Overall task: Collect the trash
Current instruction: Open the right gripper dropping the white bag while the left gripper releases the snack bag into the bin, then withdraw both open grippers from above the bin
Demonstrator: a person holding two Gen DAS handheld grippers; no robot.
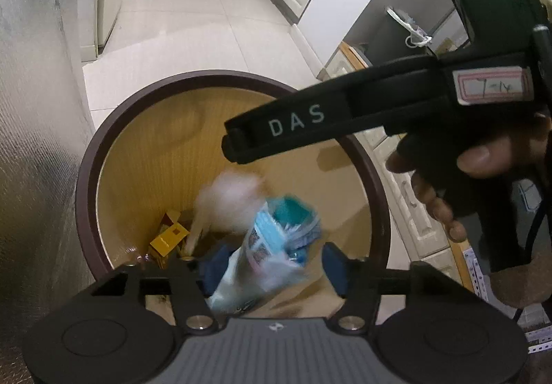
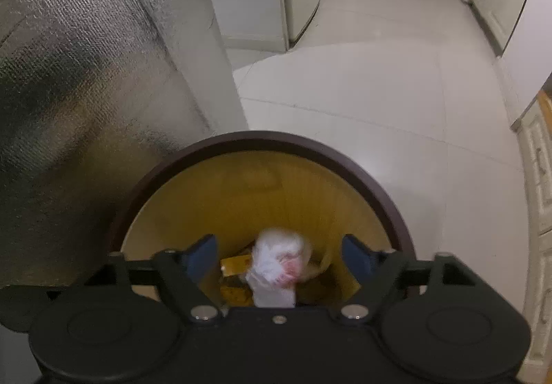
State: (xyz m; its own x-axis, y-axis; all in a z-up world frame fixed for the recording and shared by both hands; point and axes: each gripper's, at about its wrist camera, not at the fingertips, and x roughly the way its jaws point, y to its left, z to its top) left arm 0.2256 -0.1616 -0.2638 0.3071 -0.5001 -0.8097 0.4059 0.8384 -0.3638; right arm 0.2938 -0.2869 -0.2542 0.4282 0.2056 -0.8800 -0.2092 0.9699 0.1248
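**A:** State the position of both tongs.

**B:** Both are held directly above the round bin (image 1: pixel 90 177), pointing down into its mouth, presumably so that anything let go falls inside and not on the tiled floor (image 1: pixel 193 15). The left tongs (image 1: pixel 269 263) stand wide, with nothing gripped between the blue pads (image 1: pixel 333 263). The right tongs (image 2: pixel 279 256) also stand wide, with nothing gripped.

**A:** Location of the trash?

**B:** Below the tongs, within the bin. A clear plastic bag with blue packaging (image 1: pixel 272 242) shows motion blur under the left tongs; it looks to be dropping. A white crumpled wad (image 2: pixel 279 260), pink-stained, is blurred under the right tongs, apparently also falling. A yellow carton (image 1: pixel 169 239) already lies at the bottom.

**A:** Why is the bin placed there?

**B:** It stands on the floor beside a foil-covered panel (image 2: pixel 86 73). The reason cannot be determined.

**A:** Task status?

**B:** Judged as the release step. Whether more trash remains elsewhere cannot be told.
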